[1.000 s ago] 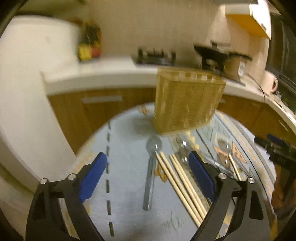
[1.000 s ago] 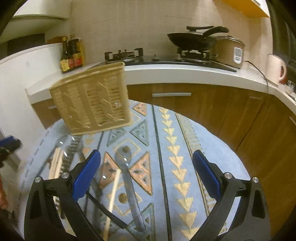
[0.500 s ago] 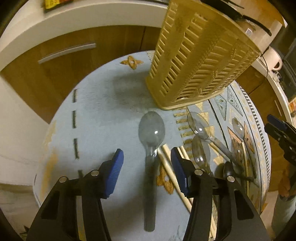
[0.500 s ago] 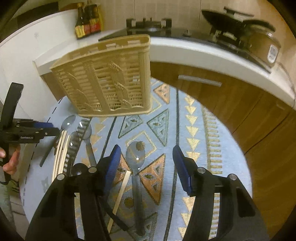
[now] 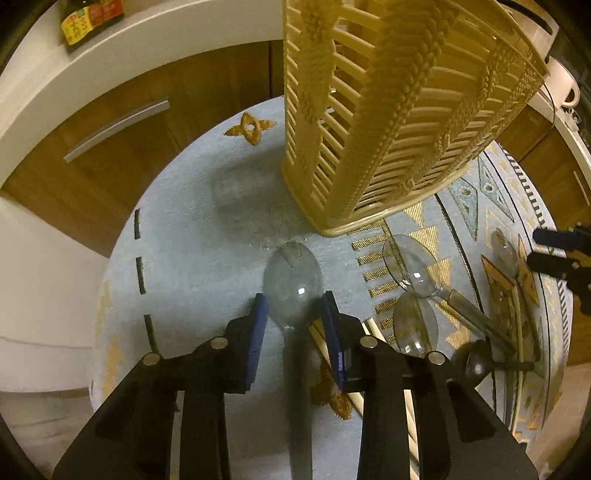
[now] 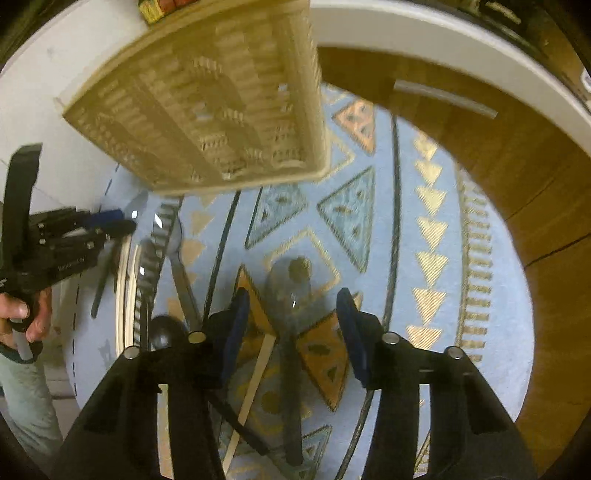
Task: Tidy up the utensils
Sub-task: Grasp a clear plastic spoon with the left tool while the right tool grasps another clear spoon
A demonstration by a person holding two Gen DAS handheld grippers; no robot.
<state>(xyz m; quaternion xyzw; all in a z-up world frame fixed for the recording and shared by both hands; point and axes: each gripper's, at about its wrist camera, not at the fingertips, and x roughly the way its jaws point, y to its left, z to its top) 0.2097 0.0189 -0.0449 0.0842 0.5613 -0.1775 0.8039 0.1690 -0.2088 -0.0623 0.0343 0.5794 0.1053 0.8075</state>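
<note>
A clear plastic spoon (image 5: 293,288) lies on the round blue patterned tablecloth (image 5: 192,258), in front of a tall cream slatted basket (image 5: 388,110). My left gripper (image 5: 294,317) points down at it, jaws closing, with a pad on each side of the lower bowl; I see no firm press. My right gripper (image 6: 291,321) hovers over another clear spoon (image 6: 291,291), jaws closing, with gaps on both sides. A single chopstick (image 6: 255,384) lies just left of that spoon's handle. The basket (image 6: 207,110) stands at the upper left in the right wrist view.
Two more clear spoons (image 5: 410,266), a dark spoon (image 5: 476,360) and chopsticks (image 5: 373,328) lie right of the left gripper. A person's hand (image 6: 22,314) holds the left tool. Wooden cabinets (image 5: 110,147), a white counter and a sauce bottle (image 5: 88,18) ring the table.
Both grippers have tipped down and dropped closer to the table. Their jaws have narrowed from wide apart to either side of a spoon bowl each.
</note>
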